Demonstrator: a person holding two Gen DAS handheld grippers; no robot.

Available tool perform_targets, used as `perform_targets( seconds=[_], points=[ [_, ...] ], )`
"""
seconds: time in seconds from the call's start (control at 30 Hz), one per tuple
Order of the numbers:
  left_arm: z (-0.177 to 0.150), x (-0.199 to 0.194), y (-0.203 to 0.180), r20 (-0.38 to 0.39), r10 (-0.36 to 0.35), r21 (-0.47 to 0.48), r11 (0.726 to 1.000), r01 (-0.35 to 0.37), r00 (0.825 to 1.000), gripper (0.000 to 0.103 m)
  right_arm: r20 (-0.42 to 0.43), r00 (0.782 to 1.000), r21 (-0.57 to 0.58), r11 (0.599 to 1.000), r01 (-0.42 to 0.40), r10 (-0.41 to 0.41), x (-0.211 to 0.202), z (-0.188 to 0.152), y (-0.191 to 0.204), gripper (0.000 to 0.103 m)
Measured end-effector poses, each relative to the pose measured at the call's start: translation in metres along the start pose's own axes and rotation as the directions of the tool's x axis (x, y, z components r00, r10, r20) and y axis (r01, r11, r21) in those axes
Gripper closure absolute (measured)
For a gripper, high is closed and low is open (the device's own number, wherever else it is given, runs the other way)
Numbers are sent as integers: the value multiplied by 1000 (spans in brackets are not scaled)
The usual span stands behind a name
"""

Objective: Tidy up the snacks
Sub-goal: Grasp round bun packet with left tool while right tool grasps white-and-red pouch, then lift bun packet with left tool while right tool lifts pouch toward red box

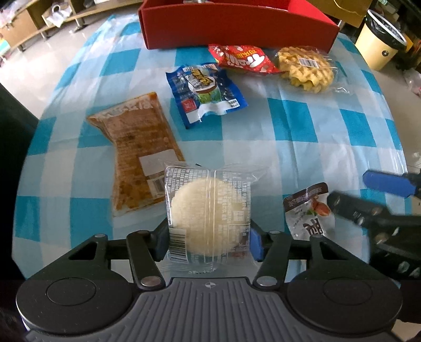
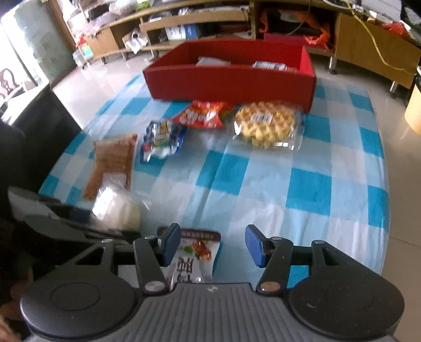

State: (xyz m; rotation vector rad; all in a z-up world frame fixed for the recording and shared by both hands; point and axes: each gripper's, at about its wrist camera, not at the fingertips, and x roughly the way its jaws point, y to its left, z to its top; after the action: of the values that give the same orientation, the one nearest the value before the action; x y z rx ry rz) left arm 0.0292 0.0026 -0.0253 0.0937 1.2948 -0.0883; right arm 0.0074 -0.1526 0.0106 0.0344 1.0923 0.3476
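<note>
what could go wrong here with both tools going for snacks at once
The left tool has its pads against the thin clear wrapper of the round white cake; a squeeze might crush it or let the film slip. The right tool stands open over the small white packet, which sits off to one side, so a close could miss. The tools work close together and might bump.

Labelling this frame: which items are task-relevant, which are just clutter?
Task items:
- red box
- clear-wrapped round cake
- small white pouch
- brown packet
- blue packet
- red bag
- waffle pack

Clutter:
- bin
- shelving
- checked cloth
</note>
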Motion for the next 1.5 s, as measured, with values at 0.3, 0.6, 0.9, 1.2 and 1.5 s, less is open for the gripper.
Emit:
perform_targets(
  seconds=[0.3,0.6,0.9,1.2,1.5],
  points=[
    [-1,-4,8,16,-13,-15,1000,13,1000,39,-122,992,-59,998,-13,5,33,-17,19,52],
    [-3,-6,11,13,-34,-9,999,34,999,39,-125,992,-91,996,10,-22,33,-25,23,52],
    [-4,-10,15,18,-51,-9,999,51,999,38,-143,990,-196,980,-24,-5,31,-30,43,50],
    [-9,-2,6,-18,-11,47,999,12,1000,38,-110,989,-267,962,66,-98,36,-37,47,55],
    [-18,9,0,-36,39,96,995,-36,999,29,-115,993,-231,973,-13,-14,41,-38,41,18]
  ],
)
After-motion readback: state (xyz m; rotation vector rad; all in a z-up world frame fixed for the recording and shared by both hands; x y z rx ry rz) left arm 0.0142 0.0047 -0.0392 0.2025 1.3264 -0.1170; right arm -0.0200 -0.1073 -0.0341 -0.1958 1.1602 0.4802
